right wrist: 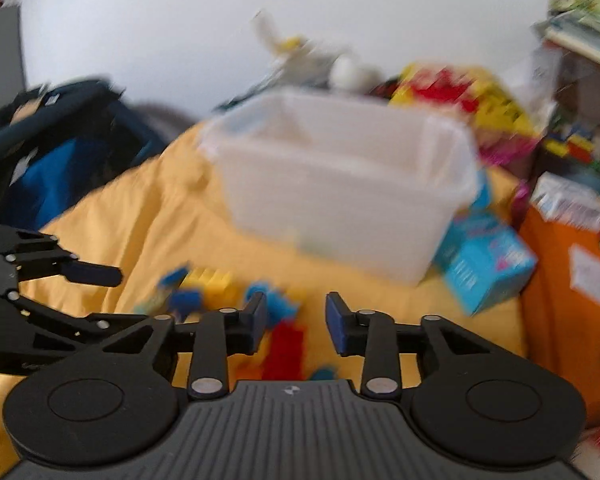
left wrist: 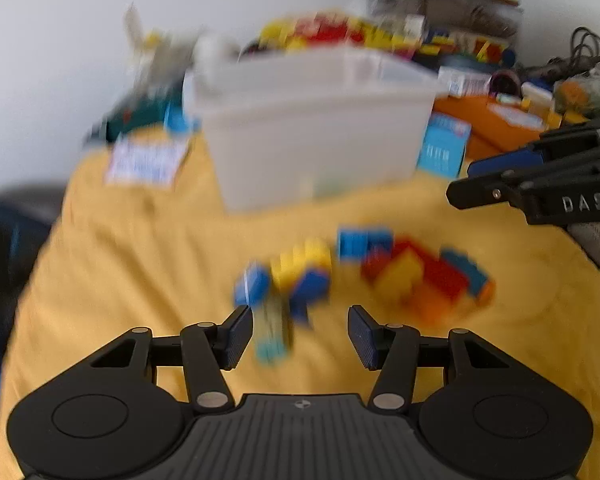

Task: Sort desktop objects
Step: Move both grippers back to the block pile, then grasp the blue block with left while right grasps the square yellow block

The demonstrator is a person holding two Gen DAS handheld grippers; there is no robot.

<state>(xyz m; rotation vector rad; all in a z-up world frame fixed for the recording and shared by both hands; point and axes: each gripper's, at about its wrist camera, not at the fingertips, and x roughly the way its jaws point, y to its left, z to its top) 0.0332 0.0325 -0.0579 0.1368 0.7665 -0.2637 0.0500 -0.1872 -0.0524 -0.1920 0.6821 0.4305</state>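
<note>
A heap of toy bricks lies on the yellow cloth point(left wrist: 140, 264) in front of a white translucent bin point(left wrist: 312, 136). Blue and yellow bricks point(left wrist: 296, 272) sit just beyond my left gripper point(left wrist: 300, 332), which is open; a blurred teal and yellow piece point(left wrist: 272, 340) lies between its jaws, nearer the left pad and not pinched. Red, yellow and orange bricks point(left wrist: 420, 276) lie to the right. My right gripper point(right wrist: 296, 322) is open over a red brick point(right wrist: 286, 344), with blue bricks point(right wrist: 276, 304) and yellow bricks point(right wrist: 212, 280) beyond. The bin point(right wrist: 340, 200) stands behind them. Both views are blurred.
A teal box point(right wrist: 484, 260) leans by the bin's right side, beside an orange surface point(right wrist: 560, 320) with papers. A printed leaflet point(left wrist: 148, 160) lies left of the bin. More bricks and clutter point(left wrist: 340, 32) pile up behind. A dark blue bag point(right wrist: 60, 152) sits off the cloth's left edge.
</note>
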